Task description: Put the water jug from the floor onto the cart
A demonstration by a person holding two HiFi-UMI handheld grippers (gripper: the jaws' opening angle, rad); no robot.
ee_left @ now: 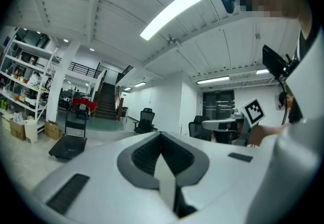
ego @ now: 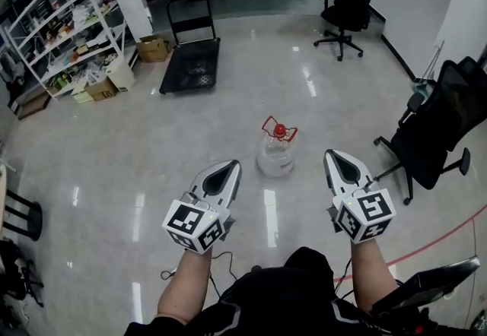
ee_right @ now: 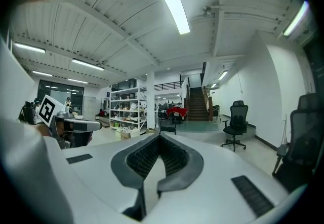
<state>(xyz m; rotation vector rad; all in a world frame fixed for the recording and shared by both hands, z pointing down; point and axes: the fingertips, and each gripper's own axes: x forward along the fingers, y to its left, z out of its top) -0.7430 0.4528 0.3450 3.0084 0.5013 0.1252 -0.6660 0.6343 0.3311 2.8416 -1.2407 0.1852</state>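
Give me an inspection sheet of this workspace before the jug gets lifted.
Surface: glossy grey floor, bare around the jug.
Job's things: clear water jug with a red cap stands upright on the floor; black cart stands further off, nothing seen on its deck.
Clutter: cardboard boxes at the foot of the shelves.
Grippers: left gripper and right gripper both shut and empty, short of the jug, one on each side.
Cables: thin black cable on the floor by the person's left arm.
Surroundings: shelves at left; office chairs at back and right.
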